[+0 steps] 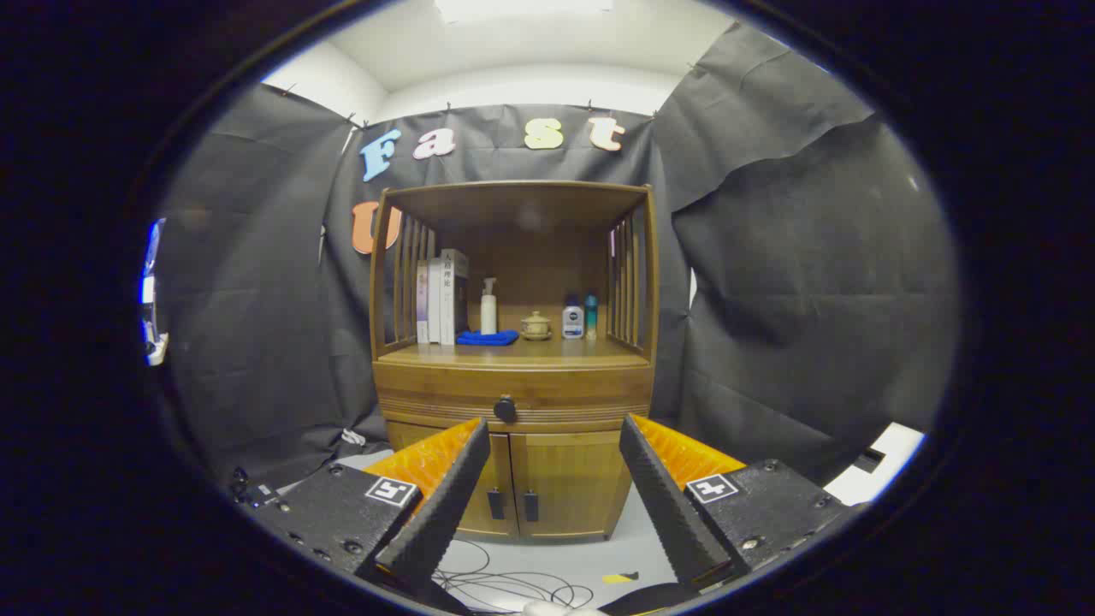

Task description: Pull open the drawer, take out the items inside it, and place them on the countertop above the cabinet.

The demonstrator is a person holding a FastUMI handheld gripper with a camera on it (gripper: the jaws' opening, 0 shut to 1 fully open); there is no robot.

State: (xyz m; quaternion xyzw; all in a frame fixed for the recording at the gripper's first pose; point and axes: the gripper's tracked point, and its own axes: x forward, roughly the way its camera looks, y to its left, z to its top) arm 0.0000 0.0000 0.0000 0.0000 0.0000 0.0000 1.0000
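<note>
Both fingers of my gripper (pixel 554 428) stand wide apart with nothing between them, well short of the wooden cabinet (pixel 513 376) I am facing. Between the fingertips and beyond them I see the drawer (pixel 513 402), fully closed, with a dark round knob (pixel 505 409) at the middle of its front. Below the drawer are two closed cabinet doors (pixel 526 483) with small dark handles. Above the drawer is the countertop (pixel 547 351), an open shelf with slatted sides. On it, from my left: upright books (pixel 440 298), a blue cloth (pixel 486 338) with a white pump bottle (pixel 488 306) behind it, a small lidded cup (pixel 536 325), and two small bottles (pixel 580 316). Loose cables (pixel 505 586) lie on the pale floor (pixel 590 556) ahead of the fingers.
</note>
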